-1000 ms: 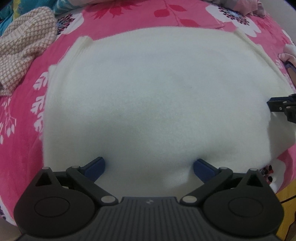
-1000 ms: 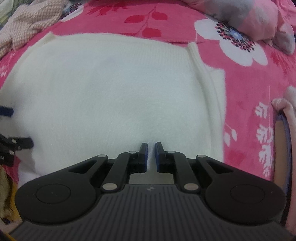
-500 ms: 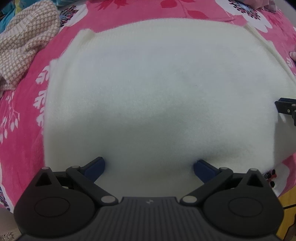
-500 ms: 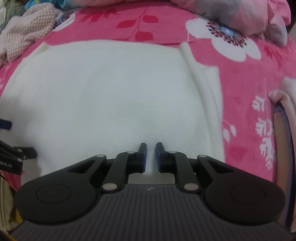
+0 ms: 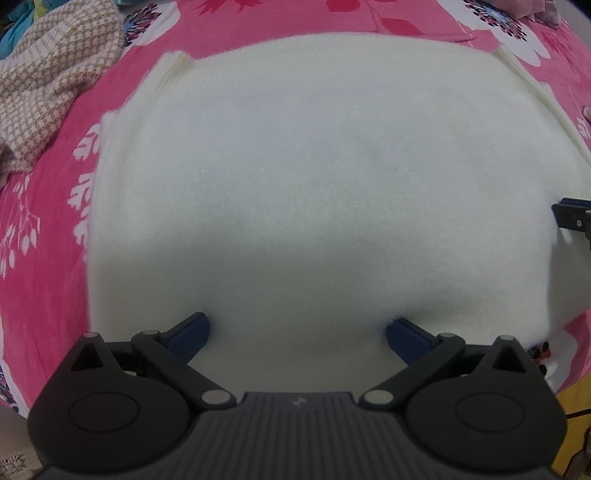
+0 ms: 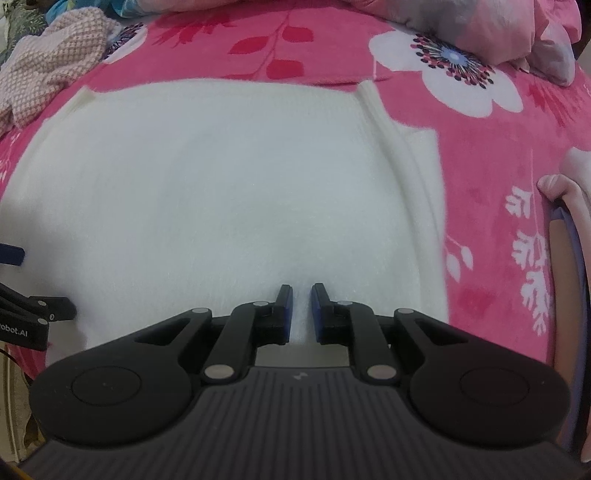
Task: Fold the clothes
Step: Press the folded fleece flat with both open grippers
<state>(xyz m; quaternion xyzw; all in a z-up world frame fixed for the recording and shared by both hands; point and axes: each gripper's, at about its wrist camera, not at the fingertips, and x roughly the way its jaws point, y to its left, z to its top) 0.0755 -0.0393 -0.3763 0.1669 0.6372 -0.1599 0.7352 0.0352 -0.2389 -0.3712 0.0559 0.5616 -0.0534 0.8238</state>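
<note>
A white fleecy garment [image 5: 314, 177] lies spread flat on a pink flowered bed cover [image 5: 44, 266]; it also fills the right wrist view [image 6: 207, 192]. My left gripper [image 5: 298, 332] is open wide, its blue pads resting on the garment's near edge. My right gripper [image 6: 302, 310] is nearly shut, pinching the white garment's near hem between its blue pads. The right gripper's fingers show at the right edge of the left view [image 5: 576, 218], and the left gripper shows at the left edge of the right view [image 6: 33, 314].
A beige checked knit garment [image 5: 48, 81] lies crumpled at the far left, also in the right view [image 6: 51, 59]. A pink-grey bundle of cloth [image 6: 517, 29] sits at the far right. More pink fabric [image 6: 565, 221] lies at the right edge.
Both grippers have drawn back slightly toward the near edge, so the garment sits a little farther up in view. Jaw openings are unchanged.
</note>
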